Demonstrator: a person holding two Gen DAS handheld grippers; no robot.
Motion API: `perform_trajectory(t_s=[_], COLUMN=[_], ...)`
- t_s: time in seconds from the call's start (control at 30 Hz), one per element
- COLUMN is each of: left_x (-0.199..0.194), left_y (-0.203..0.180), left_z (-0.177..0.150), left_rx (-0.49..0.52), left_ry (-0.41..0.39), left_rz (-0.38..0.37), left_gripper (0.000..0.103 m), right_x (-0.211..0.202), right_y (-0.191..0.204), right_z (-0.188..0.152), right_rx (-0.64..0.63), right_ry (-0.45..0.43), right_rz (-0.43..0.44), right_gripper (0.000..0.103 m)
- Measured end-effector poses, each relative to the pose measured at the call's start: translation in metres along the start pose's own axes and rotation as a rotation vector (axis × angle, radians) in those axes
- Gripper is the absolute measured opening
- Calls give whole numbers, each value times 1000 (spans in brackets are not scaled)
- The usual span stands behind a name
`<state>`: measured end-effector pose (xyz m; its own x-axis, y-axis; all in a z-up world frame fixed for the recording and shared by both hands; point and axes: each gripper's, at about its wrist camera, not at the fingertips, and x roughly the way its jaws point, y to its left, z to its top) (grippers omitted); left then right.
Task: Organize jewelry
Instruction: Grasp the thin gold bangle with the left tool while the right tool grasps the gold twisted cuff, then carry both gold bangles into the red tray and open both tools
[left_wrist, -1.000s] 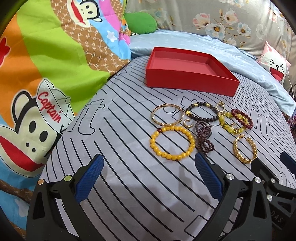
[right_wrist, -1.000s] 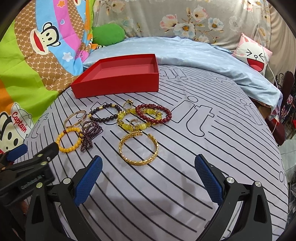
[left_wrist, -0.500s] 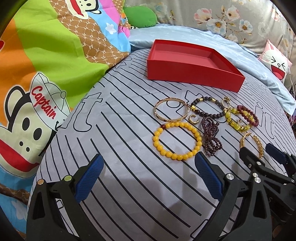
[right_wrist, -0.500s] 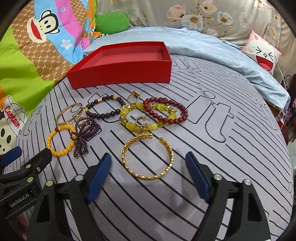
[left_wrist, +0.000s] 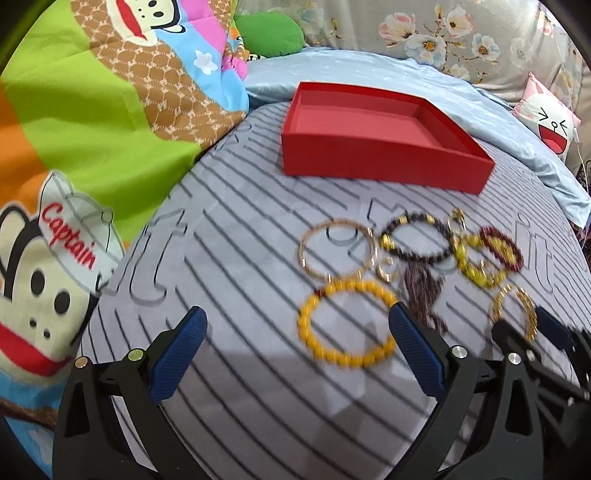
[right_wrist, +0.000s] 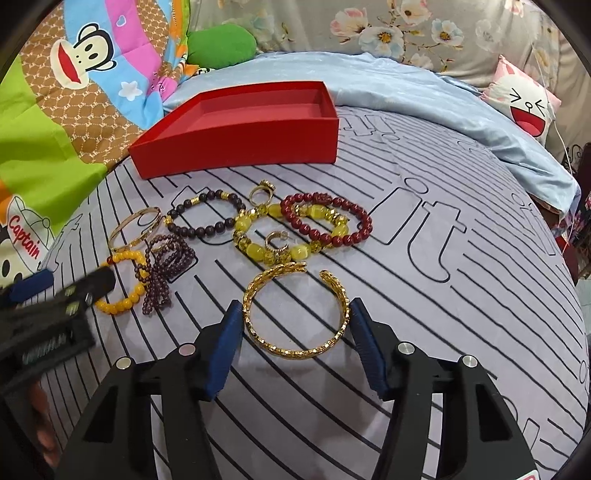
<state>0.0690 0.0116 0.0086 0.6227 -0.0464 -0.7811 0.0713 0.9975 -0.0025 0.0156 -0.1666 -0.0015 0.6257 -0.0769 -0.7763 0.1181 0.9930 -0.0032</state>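
Right hand-held gripper (right_wrist: 295, 325) astride chain-textured gold cuff (right_wrist: 295, 314)

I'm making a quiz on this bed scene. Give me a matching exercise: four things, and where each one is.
1. gold cuff
2. red box
3. orange bead bracelet
4. dark red bead bracelet

A. farthest back, nothing in it
B. between the right gripper's open fingers
C. partly over the yellow stone bracelet
D. by the left gripper's tip

Pairs: 1-B, 2-A, 3-D, 4-C
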Motion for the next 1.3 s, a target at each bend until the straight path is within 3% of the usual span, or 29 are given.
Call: perform_trajectory(t_s=[0.43, 0.67, 0.83, 0.93, 1.3], left_x=[46, 47, 46, 42, 21], left_y=[-15, -7, -13, -18, -14], left_z=[30, 35, 32, 29, 25], left_rx=[19, -11, 28, 45, 25], left_ry=[64, 51, 43, 37, 38], left_rz=[-50, -82, -83, -77, -105], left_gripper=[91, 72, 65, 54, 54], right_x=[7, 9, 9, 8, -12], right_y=[-2, -2, -1, -1, -3], right_z=[12, 12, 11, 10, 14], right_rx=[15, 14, 14, 15, 7], right_ry=[10, 14, 17, 15, -25], right_rz=[14, 18, 21, 21, 27], right_gripper=[57, 57, 57, 57, 57])
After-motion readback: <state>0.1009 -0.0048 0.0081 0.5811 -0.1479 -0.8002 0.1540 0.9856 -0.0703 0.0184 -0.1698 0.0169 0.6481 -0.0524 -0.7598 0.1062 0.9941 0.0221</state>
